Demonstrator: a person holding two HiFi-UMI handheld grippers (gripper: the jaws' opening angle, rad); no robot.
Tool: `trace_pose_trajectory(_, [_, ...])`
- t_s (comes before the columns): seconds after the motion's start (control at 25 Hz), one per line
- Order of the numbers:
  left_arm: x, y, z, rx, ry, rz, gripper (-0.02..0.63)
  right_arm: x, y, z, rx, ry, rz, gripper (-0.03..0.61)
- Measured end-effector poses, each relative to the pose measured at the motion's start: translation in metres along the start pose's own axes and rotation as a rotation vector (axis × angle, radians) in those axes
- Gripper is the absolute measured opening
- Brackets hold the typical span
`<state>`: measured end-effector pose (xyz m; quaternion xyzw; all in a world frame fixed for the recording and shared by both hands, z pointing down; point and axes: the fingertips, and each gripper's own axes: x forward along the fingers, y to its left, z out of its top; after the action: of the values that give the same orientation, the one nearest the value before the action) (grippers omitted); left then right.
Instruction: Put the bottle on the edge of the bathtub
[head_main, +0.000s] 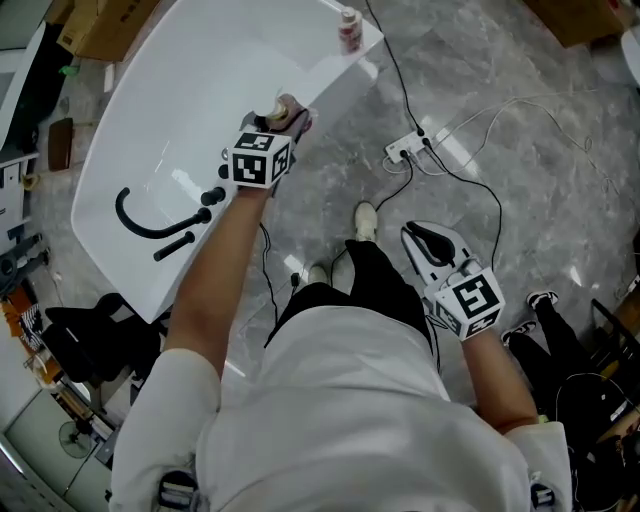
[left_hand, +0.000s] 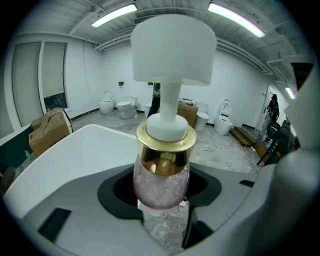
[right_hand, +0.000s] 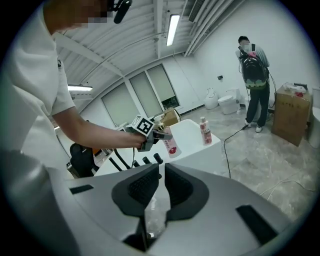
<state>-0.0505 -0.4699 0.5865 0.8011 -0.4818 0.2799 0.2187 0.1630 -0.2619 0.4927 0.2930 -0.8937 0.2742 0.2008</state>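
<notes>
My left gripper (head_main: 283, 122) is shut on a pink pump bottle (left_hand: 161, 182) with a gold collar and a white pump head. Both jaws press on the bottle's body. It hangs upright over the near rim of the white bathtub (head_main: 190, 80). From the right gripper view the same bottle (right_hand: 171, 143) shows with a red label, held above the tub's edge. My right gripper (head_main: 426, 240) hangs low at my right side over the floor, jaws shut with nothing in them (right_hand: 155, 192).
A second pink bottle (head_main: 349, 29) stands on the tub's far corner. A black faucet and handles (head_main: 150, 226) sit at the tub's left end. A power strip with cables (head_main: 407, 150) lies on the grey floor. Cardboard boxes (head_main: 100, 30) and a standing person (right_hand: 253, 75) are nearby.
</notes>
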Motion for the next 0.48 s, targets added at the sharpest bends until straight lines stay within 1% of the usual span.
trace_pose_trajectory(0.08, [0.02,0.01,0.001,0.003,0.009,0.017,0.229,0.002,-0.008,-0.003,-0.008,0.014,-0.004,0.046])
trace_pose_trajectory(0.36, [0.082,0.042,0.001,-0.006,0.022,0.074,0.229,0.012,-0.024,-0.023,0.034,0.06,0.018,0.046])
trace_pose_trajectory(0.48, [0.102,0.049,0.002,0.013,0.031,0.081,0.229,0.011,-0.032,-0.029,0.05,0.08,0.015,0.046])
